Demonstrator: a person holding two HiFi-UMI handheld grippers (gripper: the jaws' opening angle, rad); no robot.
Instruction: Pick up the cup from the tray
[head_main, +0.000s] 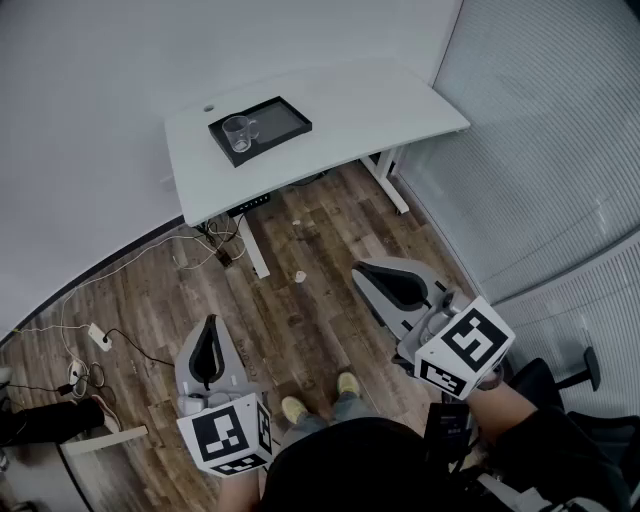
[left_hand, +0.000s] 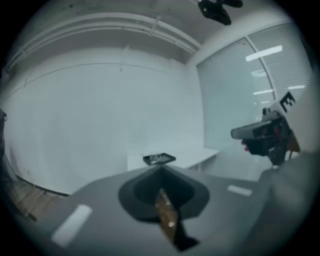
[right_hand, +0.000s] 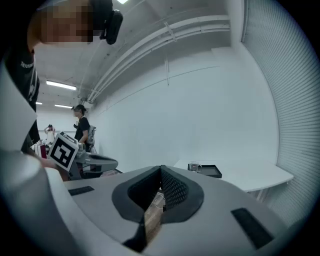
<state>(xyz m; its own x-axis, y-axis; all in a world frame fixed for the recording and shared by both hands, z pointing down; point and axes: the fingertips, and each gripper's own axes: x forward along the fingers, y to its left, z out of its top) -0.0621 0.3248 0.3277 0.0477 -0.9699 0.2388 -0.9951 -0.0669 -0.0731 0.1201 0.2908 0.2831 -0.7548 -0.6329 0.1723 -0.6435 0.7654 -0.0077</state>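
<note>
A clear glass cup (head_main: 240, 133) with a handle stands at the left end of a black tray (head_main: 283, 121) on a white table (head_main: 380, 105) across the room. Both grippers are held over the wooden floor, far short of the table. My left gripper (head_main: 211, 319) is shut and holds nothing. My right gripper (head_main: 358, 270) also has its jaw tips together, with nothing in it. The left gripper view shows the shut jaws (left_hand: 160, 169) with the tray (left_hand: 160, 159) small beyond them. From the right gripper (right_hand: 161, 168), the cup (right_hand: 195, 167) and tray (right_hand: 212, 171) lie ahead to the right.
Cables and a power strip (head_main: 98, 337) lie on the floor at the left, and a small white object (head_main: 300, 276) lies near the table leg. A blinds-covered wall (head_main: 540, 150) runs along the right, with a chair base (head_main: 585, 370) below it. Another person (right_hand: 81, 127) stands far off.
</note>
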